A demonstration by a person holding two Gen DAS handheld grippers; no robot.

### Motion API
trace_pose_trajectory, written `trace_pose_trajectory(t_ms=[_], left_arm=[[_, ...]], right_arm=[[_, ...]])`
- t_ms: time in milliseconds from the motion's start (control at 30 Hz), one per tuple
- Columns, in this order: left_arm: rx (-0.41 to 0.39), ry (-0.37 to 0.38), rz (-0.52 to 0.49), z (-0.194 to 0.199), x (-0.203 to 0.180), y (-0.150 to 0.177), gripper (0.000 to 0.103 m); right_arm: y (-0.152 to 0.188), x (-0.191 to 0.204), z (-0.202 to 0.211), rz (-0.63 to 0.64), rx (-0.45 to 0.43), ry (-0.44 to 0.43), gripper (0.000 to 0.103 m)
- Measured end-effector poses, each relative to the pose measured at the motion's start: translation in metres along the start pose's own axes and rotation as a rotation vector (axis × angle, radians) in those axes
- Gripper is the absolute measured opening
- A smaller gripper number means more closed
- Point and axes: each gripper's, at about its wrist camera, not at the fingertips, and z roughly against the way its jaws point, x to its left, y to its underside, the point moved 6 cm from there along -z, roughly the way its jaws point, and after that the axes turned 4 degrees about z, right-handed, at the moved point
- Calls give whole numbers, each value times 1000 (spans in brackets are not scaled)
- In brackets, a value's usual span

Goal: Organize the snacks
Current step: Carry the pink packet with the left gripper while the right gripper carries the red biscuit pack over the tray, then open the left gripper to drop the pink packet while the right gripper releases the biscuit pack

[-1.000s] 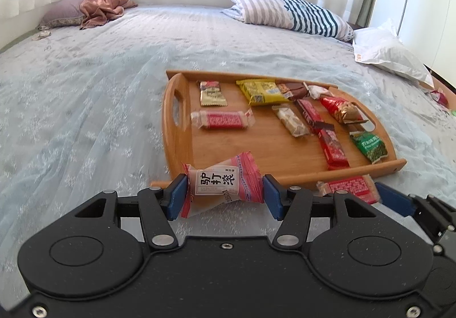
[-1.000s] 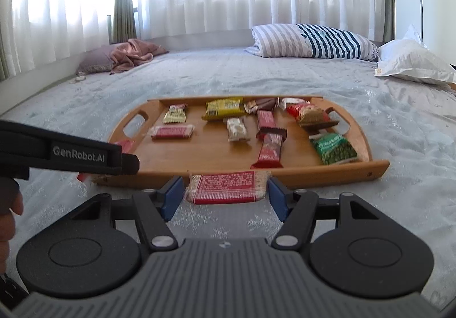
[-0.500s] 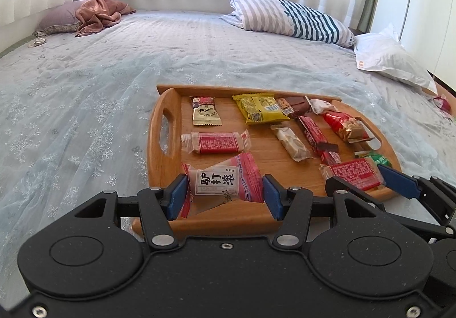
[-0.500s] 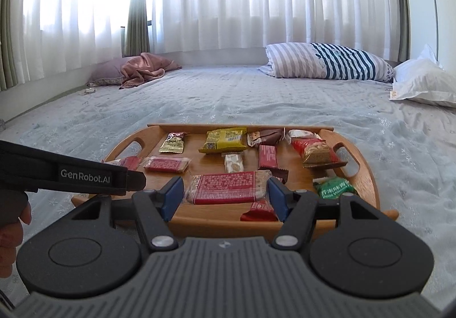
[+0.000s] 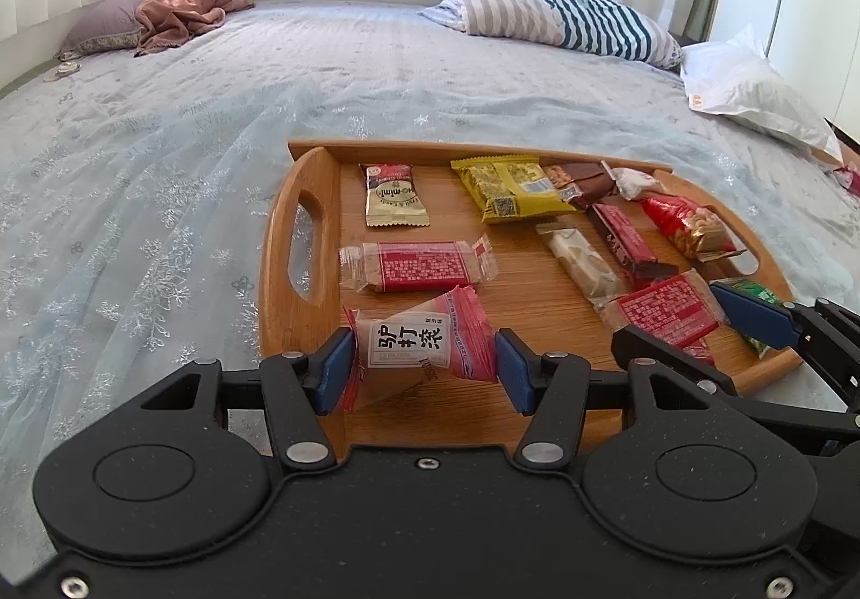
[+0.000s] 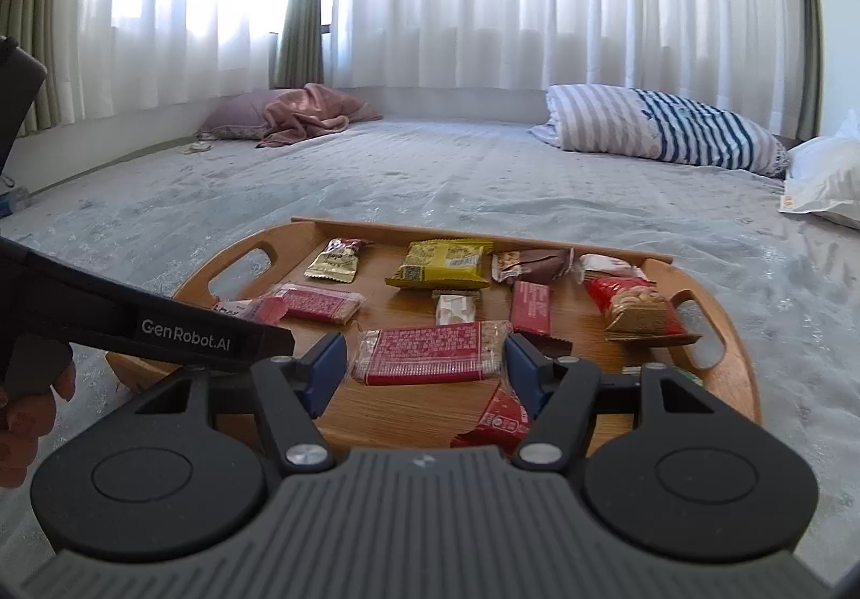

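Left wrist view shows the job nearly finished: the wooden tray [image 5: 279, 244] on the bed [image 5: 161, 158] already holds about ten wrapped snacks, among them a yellow packet [image 5: 510, 188], a red peanut pack [image 5: 688, 225] and a red-label bar [image 5: 414, 266]. Only two pieces seem left to set down. The left hand-held gripper [image 5: 424, 370] clamps a pink-and-white packet [image 5: 424, 341] over the tray's near left corner. The right hand-held gripper [image 6: 424, 373] grips a second red-label bar [image 6: 430, 352] above the near middle.
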Motion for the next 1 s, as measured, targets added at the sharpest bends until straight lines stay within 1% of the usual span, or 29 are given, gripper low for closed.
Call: trace_pose_trajectory(t_ms=[133,267,333,500,533,600,633,700,1000], left_arm=[[6,-3,-17,-8,0,0,55],[2,-3,-33,-13,-3,-1,56],[2,0,-33,-14,-4,-1,59],[3,-3,-32,-16,-4,-1,61],[2,-2,-33,-16,-3,-1,61],[1,-4,-33,-16,-3,-1,62],[-1,-5,-32,-15,-3,-1,63],[-1,-4,-28,-15,-3,-1,64],[-4,-1,-21,-13,-2,-2,67]], right_arm=[[2,1,-7,35,11,-25,67],[3,2,-12,38,28,-37,68],[3,3,-14,42,35,-34,69],[4,4,-17,44,52,-34,71],[4,3,-18,43,55,-34,73],[4,3,-18,37,58,-33,73],[4,2,-18,33,58,-32,78],[4,0,-17,22,57,-35,80],[2,-2,-15,16,50,-33,82]])
